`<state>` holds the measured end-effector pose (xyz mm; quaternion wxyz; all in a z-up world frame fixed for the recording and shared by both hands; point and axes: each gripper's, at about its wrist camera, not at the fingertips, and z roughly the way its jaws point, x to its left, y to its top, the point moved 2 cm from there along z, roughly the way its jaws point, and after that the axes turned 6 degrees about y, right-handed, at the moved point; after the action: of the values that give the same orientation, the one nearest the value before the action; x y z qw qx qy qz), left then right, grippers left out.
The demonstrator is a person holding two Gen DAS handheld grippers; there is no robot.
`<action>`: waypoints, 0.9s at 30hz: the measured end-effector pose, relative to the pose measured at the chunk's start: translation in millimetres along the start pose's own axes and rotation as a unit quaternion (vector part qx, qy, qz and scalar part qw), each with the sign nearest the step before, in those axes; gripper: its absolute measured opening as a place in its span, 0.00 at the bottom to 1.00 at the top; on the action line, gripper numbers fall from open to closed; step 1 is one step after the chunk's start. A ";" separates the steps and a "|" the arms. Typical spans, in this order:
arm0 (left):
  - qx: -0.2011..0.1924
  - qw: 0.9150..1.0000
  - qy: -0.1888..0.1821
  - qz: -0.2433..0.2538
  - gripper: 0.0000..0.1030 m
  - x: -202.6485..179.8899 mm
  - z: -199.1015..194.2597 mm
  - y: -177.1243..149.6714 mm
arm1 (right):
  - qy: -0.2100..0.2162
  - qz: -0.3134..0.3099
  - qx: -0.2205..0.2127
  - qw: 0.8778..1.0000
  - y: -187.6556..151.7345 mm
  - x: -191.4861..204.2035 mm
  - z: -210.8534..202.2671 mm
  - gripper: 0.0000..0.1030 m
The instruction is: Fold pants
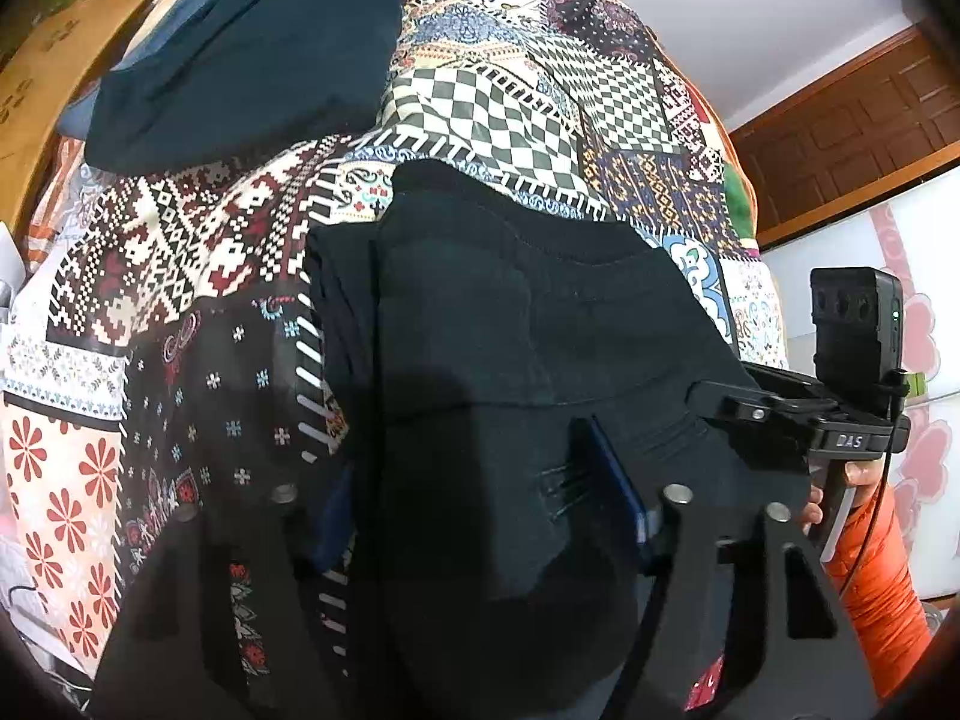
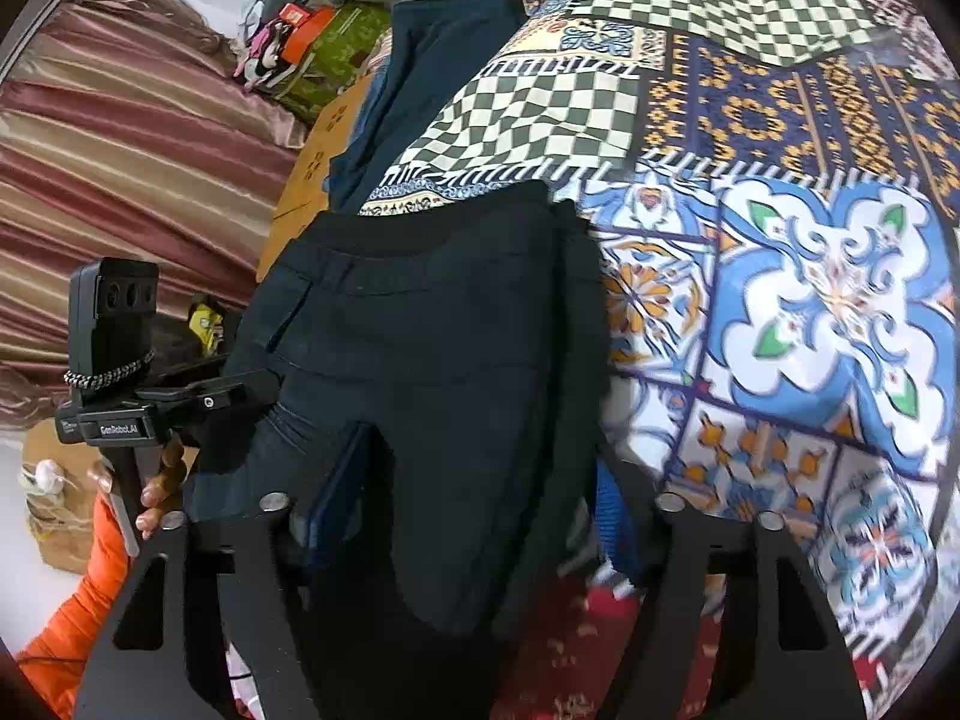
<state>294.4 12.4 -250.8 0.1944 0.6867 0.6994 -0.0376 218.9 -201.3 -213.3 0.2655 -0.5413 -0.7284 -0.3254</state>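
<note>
The folded black pants (image 1: 516, 360) lie on the patchwork bedspread (image 1: 180, 276), waistband at the far end. They also fill the middle of the right wrist view (image 2: 432, 348). My left gripper (image 1: 480, 516) is open, its blue-padded fingers (image 1: 618, 480) wide apart on either side of the near end of the pants. My right gripper (image 2: 468, 516) is open too, its fingers (image 2: 612, 516) straddling the same near end from the other side. The right gripper also shows at the right edge of the left wrist view (image 1: 756, 408), and the left gripper at the left of the right wrist view (image 2: 240, 390).
A stack of folded dark clothes (image 1: 252, 60) lies at the far left of the bed, also in the right wrist view (image 2: 420, 78). A wooden headboard (image 1: 54, 78) is beyond it. Striped curtains (image 2: 120, 150) and a cluttered pile (image 2: 312, 42) are left of the bed.
</note>
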 end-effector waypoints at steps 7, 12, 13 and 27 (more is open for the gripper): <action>-0.062 0.997 0.010 0.051 0.38 -13.0 -33.0 -0.4 | -0.028 -0.021 -0.015 0.999 4.5 18.8 1.8 0.25; -0.096 0.993 0.027 0.068 0.32 -21.4 -59.3 7.7 | -0.063 -0.061 -0.049 0.995 12.2 45.8 -9.2 0.18; -0.106 0.991 0.030 0.070 0.30 -22.1 -66.4 10.6 | -0.066 -0.065 -0.057 0.994 15.5 49.5 -10.6 0.18; -0.260 0.960 0.079 0.074 0.28 -8.2 -174.9 84.5 | -0.054 -0.139 -0.195 0.969 90.8 142.8 -55.4 0.16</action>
<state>338.1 65.1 -68.8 0.3123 0.6632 0.6456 0.2141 269.2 -137.2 -54.9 0.0668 -0.4928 -0.7325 -0.4650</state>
